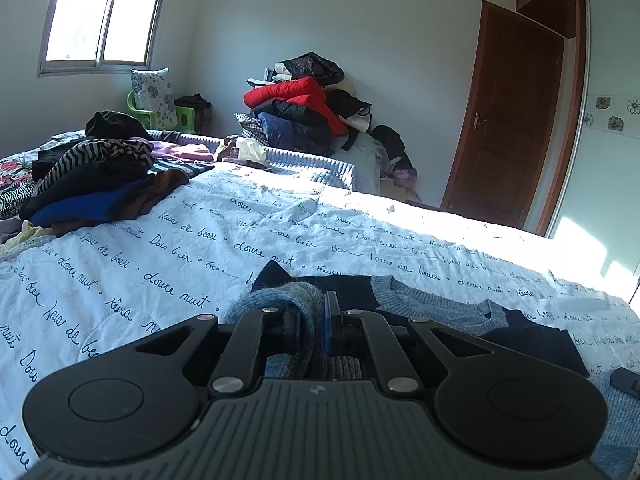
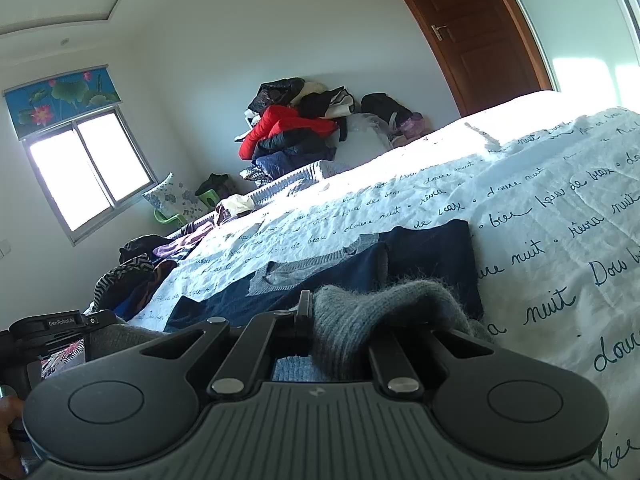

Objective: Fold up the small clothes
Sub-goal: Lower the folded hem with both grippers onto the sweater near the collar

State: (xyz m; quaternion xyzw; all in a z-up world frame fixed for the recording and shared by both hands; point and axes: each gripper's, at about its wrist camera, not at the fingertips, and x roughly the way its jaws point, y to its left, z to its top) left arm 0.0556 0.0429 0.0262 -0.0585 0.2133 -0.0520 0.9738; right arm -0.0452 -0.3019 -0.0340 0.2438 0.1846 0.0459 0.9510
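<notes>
A small navy and grey-blue knit sweater (image 1: pixel 432 304) lies flat on the white bedspread (image 1: pixel 160 264), neckline towards the far side. My left gripper (image 1: pixel 314 320) is shut on a fold of its grey-blue knit edge, which bunches over the fingers. My right gripper (image 2: pixel 336 320) is shut on another grey knit part of the same sweater (image 2: pixel 424 256), which drapes over and hides the right finger. The left gripper's body (image 2: pixel 44 328) shows at the left edge of the right wrist view.
A stack of folded dark and striped clothes (image 1: pixel 96 176) sits on the bed at the left. A heap of red and dark jackets (image 1: pixel 304 108) stands against the far wall. A brown door (image 1: pixel 508 120) is at the right. A window (image 1: pixel 100 16) is at the far left.
</notes>
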